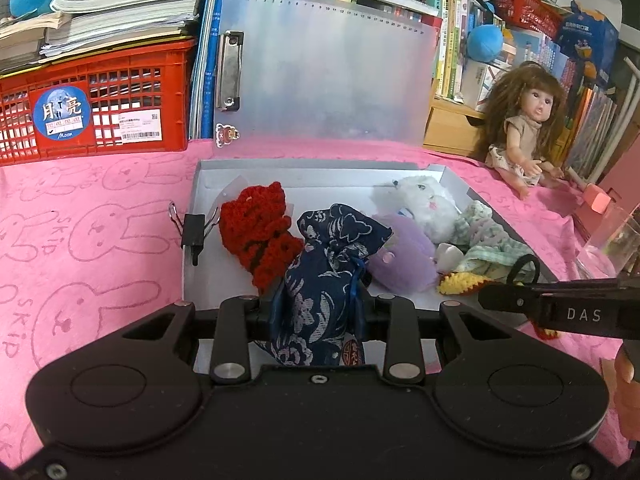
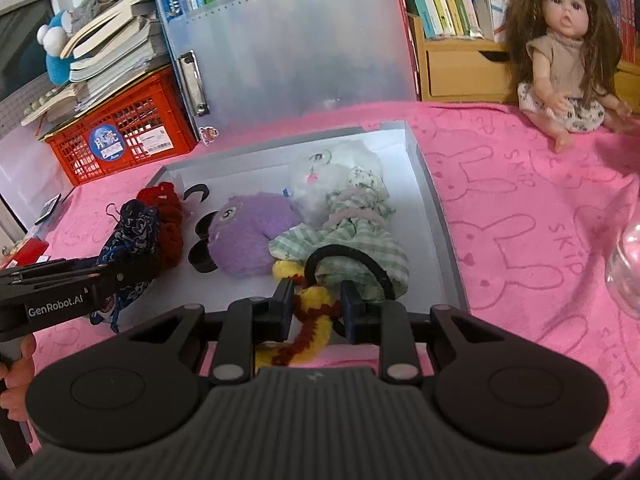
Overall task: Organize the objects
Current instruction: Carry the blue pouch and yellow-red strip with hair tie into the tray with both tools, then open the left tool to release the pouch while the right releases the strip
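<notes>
The left gripper [image 1: 316, 308] clamps a blue pouch [image 1: 332, 264] over the near rim of the box [image 1: 456, 184]; the right gripper [image 2: 314, 306] pinches a yellow knit toy [image 2: 316, 312] at the same rim, toward 5 o'clock. Both are best lowered straight and let go only once past the rim. Free floor is scarce: the red knit [image 1: 260, 232] lies at 11 o'clock, the purple plush [image 2: 248, 236] centrally, the white plush [image 2: 332, 176] and green cloth [image 2: 360, 240] from 1 to 3 o'clock.

A red plastic crate [image 1: 96, 112] piled with books sits at the pink cloth's back-left corner; a long-haired doll [image 2: 564, 64] sits at its back-right edge.
</notes>
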`<state>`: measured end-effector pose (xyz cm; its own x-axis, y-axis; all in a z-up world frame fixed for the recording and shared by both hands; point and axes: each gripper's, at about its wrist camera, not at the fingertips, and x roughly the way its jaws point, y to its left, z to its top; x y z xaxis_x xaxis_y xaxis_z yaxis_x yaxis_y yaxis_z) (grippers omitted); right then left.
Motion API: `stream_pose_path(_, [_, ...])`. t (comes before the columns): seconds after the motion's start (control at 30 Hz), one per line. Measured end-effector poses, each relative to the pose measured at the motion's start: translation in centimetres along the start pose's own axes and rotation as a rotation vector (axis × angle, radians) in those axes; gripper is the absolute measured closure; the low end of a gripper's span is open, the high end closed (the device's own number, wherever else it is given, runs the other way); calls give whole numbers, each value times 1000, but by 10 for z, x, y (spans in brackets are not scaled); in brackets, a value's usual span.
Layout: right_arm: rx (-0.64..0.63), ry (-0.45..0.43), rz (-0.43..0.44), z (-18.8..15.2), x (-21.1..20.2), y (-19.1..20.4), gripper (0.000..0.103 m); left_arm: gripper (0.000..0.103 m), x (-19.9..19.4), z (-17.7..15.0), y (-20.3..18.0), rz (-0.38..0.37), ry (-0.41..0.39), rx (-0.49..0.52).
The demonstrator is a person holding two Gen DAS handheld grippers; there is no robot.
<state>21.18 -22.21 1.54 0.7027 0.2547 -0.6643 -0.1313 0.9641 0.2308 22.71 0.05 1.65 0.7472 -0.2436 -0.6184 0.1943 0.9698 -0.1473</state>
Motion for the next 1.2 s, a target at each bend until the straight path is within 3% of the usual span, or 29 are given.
stream_pose_path(0.43, [24,-19,-3,1,11,-2,66,71,18,0,-5,41,8,7])
stream_pose_path(0.5, [21,-30,-5,1,9,-2,52,70,18,-1,-5,41,9,9])
stream_pose_path(0.63, [9,-49,-8,2,4,0,51,68,16,0,-6,41,8,5])
stream_pose_path(1.03, [-27,-122,-1,1,-29,5,32,35,-20,4,-16,19,-49,32])
stream_pose_path(1.2, [-46,-157,0,-5,-47,6,25,26,-38,0,-21,13,-66,49])
